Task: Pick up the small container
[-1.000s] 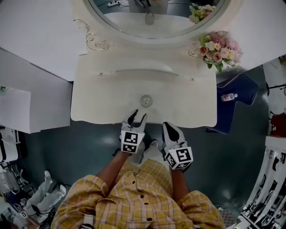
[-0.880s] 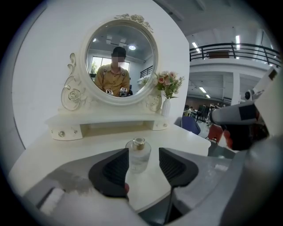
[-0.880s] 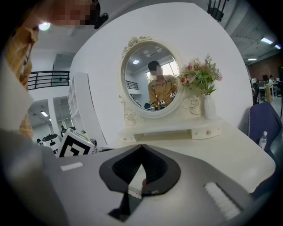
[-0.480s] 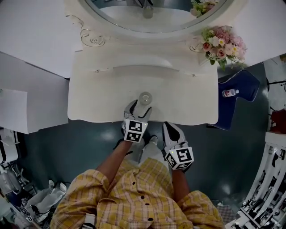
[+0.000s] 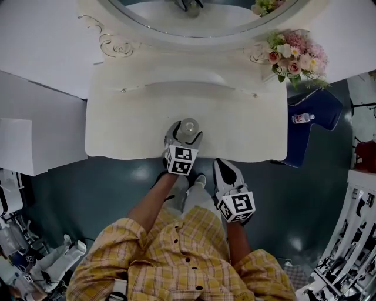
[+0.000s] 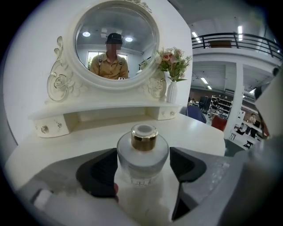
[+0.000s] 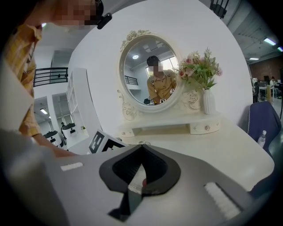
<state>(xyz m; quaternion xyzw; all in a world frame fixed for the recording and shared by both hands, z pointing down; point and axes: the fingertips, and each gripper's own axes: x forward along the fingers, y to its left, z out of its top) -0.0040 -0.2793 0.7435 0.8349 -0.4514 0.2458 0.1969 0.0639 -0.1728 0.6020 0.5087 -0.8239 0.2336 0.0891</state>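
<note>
The small container (image 5: 188, 126) is a round frosted glass bottle with a gold collar (image 6: 143, 136). It stands upright near the front edge of the white vanity table (image 5: 129, 129). My left gripper (image 5: 183, 136) reaches over that edge, and its jaws are opening with the bottle (image 6: 142, 155) standing between the dark pads (image 6: 98, 173). A gap shows on the right side, so nothing is gripped. My right gripper (image 5: 221, 169) hangs in front of the table beside the person's legs. Its jaws (image 7: 141, 148) are shut on nothing.
An oval mirror (image 5: 200, 17) rises at the back of the vanity, with a vase of flowers (image 5: 296, 56) at its right. A blue chair (image 5: 314, 109) carrying a water bottle (image 5: 301, 119) stands to the right of the table. White furniture (image 5: 35, 123) is at the left.
My left gripper has moved forward over the table's front edge and now brackets the bottle, with its jaws wider apart. The right gripper has stayed in place.
</note>
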